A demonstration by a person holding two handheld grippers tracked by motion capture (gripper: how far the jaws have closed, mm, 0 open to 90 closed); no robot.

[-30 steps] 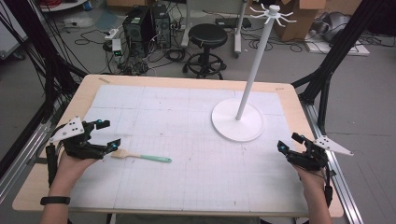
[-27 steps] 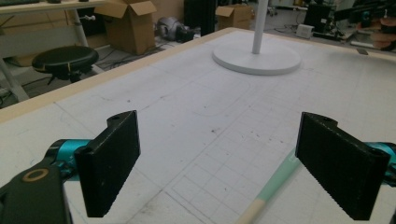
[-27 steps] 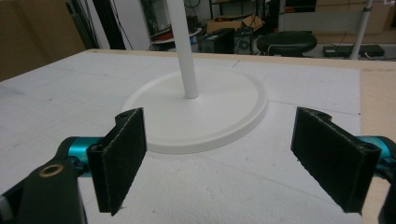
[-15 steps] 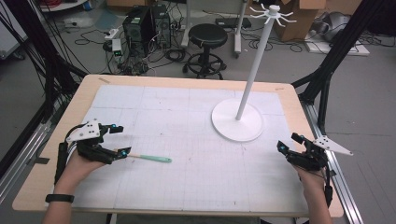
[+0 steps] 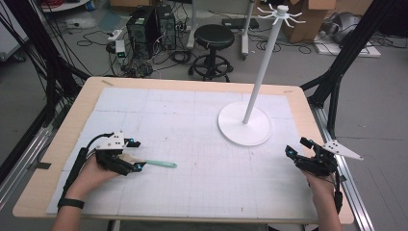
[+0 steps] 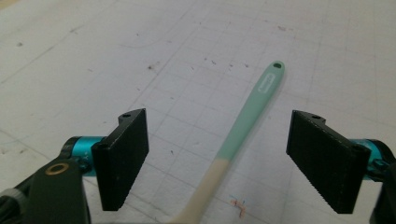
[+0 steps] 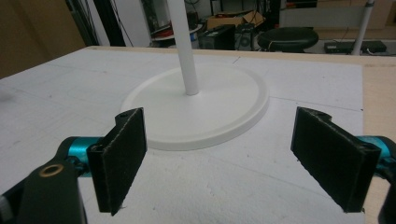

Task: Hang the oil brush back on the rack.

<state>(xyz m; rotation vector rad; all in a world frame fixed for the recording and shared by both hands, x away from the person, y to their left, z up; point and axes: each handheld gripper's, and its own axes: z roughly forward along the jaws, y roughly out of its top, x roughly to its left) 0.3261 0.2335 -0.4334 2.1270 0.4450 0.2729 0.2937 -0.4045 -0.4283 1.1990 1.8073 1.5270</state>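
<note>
Both tongs spread: left tongs [image 6: 219, 154] just closing, straddling the spatula [image 6: 243, 126], right tongs [image 7: 233, 154] facing the white stand [image 7: 196, 107].

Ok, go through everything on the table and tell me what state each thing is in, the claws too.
Mint-green spatula with cream head: lying flat on the white gridded mat, not gripped.
Left claw: open, jaws astride the spatula handle and just been closing, pads clear of it.
Right claw: open, nothing between its jaws.
White hook stand with round base: upright, hooks bare.
</note>
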